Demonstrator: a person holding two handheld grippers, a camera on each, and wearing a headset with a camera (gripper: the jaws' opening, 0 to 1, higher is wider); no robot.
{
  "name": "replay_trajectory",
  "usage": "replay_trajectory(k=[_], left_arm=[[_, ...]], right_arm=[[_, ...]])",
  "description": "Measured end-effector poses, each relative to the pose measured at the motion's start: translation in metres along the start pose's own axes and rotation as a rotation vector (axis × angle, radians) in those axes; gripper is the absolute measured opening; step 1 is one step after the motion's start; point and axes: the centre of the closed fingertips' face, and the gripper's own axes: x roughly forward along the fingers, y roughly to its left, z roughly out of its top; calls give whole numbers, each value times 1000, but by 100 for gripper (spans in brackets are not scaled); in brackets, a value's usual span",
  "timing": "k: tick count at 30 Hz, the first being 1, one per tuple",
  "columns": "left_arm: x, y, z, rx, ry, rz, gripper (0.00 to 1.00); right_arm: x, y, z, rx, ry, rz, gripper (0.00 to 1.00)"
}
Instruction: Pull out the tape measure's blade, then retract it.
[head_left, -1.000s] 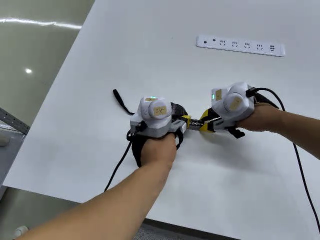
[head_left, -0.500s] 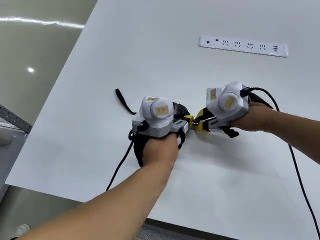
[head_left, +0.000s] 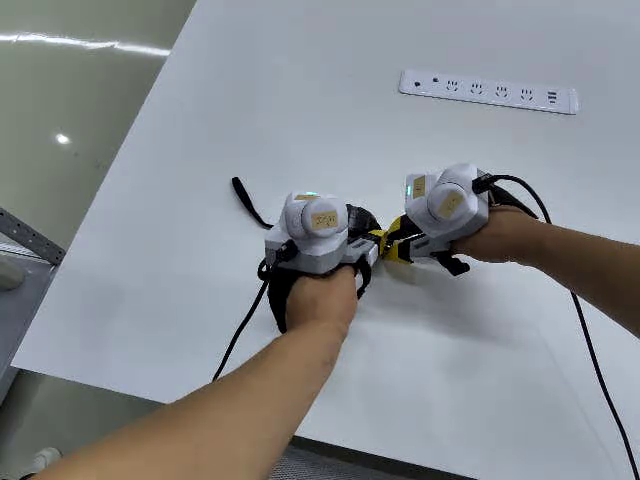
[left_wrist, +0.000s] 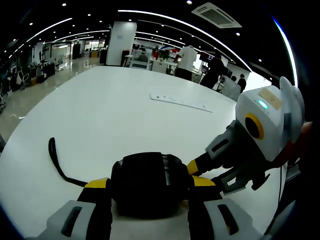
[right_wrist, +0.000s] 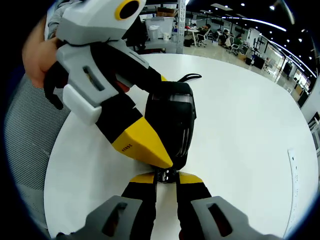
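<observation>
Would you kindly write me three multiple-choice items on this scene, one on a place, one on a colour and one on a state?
1. Where does the power strip lie?
A. on the floor
B. on the white table, apart from the tape measure
C. under the tape measure

2. What colour is the tape measure's case?
A. black
B. red
C. white

3. How does the left gripper stand?
A. open above the table
B. shut on the power strip
C. shut on the tape measure

Key:
1 B: the head view shows the strip on the table's far part, with bare table between it and the tape measure.
2 A: both gripper views show a black case.
3 C: the left gripper view shows its yellow-tipped jaws pressed on both sides of the case.
</observation>
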Motion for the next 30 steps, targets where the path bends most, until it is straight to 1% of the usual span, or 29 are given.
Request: replay_trajectory(k=[16, 24, 30], left_arm=[[0, 0, 0, -1, 0, 2, 58], [-1, 0, 0, 0, 4, 6, 59], [-1, 0, 0, -8, -2, 17, 60]], right_arm=[[3, -1, 1, 18, 6, -18, 11], [3, -2, 2, 9, 6, -27, 12], [4, -2, 2, 10, 13, -33, 13]])
